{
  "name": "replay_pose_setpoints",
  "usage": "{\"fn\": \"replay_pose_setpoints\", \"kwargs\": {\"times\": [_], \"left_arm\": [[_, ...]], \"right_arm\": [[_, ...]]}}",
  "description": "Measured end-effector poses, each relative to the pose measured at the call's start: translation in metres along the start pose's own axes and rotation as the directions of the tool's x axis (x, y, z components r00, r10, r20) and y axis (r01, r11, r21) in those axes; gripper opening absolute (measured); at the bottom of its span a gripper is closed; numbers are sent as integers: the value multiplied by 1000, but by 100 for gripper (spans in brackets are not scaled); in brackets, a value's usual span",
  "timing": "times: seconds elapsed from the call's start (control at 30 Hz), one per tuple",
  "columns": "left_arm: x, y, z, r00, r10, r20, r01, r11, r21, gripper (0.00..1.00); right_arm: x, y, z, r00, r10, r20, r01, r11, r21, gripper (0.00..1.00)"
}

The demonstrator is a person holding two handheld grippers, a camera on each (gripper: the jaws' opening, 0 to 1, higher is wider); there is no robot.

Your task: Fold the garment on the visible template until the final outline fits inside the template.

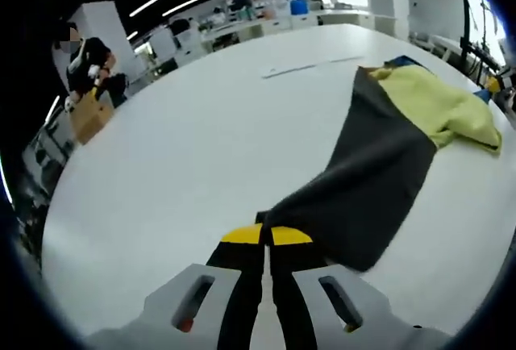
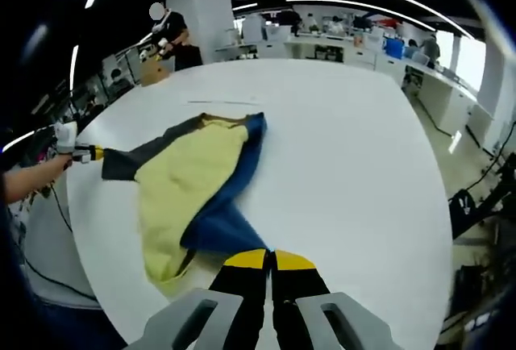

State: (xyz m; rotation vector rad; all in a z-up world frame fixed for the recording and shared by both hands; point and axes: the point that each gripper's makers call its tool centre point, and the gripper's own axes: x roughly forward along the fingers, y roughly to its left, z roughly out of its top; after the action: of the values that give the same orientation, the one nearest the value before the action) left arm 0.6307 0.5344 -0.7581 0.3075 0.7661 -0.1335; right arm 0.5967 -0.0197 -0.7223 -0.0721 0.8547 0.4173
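White and broad, the table [image 2: 347, 148] runs out in front of us, with a workshop of benches and shelves behind it and a person [image 2: 171, 31] standing at its far left edge.

Our garment [image 2: 201, 185] lies spread on the table, a jacket or top in yellow, blue and dark grey. In the right gripper view its yellow face is up, a blue panel runs along the right side toward us, and a dark grey sleeve reaches left. We cannot make out any template outline under or around it; a thin line [image 1: 310, 66] on the table beyond the cloth may be a mark, but we cannot tell.

Our left gripper [image 1: 266, 235] has its jaws closed together on the tip of the dark grey sleeve [image 1: 371, 172], which stretches away from the jaws toward the yellow body. In the right gripper view that same gripper [image 2: 81, 153] shows at the far left, holding the sleeve end out sideways. Our right gripper [image 2: 270, 260] has its jaws together at the near blue edge; whether cloth is actually pinched there we cannot tell.

We judge the fold as barely begun: the garment lies loose and rumpled, no neat outline yet. Sleeves and body remain to be folded in.
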Motion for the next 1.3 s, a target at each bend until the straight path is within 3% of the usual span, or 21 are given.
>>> {"fn": "replay_pose_setpoints", "kwargs": {"times": [0.33,0.97,1.3], "left_arm": [[9,14,7,999,26,-21,-25,999,23,0],[10,36,5,997,66,-38,-66,998,1,0],[5,46,9,995,88,-44,-87,996,10,0]], "right_arm": [[-2,-27,-7,998,-59,-25,60,998,26,0],[-18,-80,-38,984,-155,-93,165,980,115,0],[-24,-110,-50,964,-234,-128,250,959,134,0]]}}
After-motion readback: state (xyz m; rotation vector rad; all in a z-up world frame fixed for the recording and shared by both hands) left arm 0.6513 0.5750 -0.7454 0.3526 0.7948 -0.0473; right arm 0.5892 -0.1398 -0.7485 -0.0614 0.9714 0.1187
